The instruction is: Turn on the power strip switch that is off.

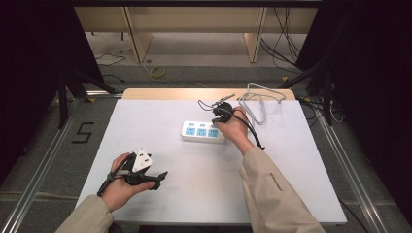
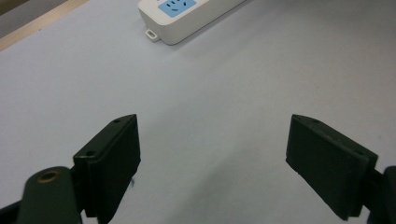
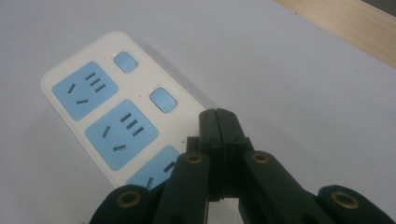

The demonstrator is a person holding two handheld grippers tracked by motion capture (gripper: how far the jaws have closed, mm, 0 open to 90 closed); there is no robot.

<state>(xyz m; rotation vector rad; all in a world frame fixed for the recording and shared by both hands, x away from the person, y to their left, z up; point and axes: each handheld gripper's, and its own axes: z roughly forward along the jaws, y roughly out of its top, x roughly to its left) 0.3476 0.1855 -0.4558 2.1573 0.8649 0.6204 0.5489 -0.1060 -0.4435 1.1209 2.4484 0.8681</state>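
Near the table's [image 1: 145,121] front left corner the left gripper [image 2: 212,163] gapes wide, empty; toward the back edge lies a white power strip [image 1: 204,131] with three blue sockets, the right gripper [image 3: 219,122] pinched closed, empty, over its right end

Bare table [image 1: 160,160] surrounds the power strip [image 1: 204,131]; its cable [image 1: 260,104] lies behind.

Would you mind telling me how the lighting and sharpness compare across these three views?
High view: the white table is evenly lit against dark surroundings, and detail is soft. Left gripper view: the near black jaws are slightly soft, casting faint shadows. Right gripper view: the power strip is fairly crisp, with mild blur on the right gripper.
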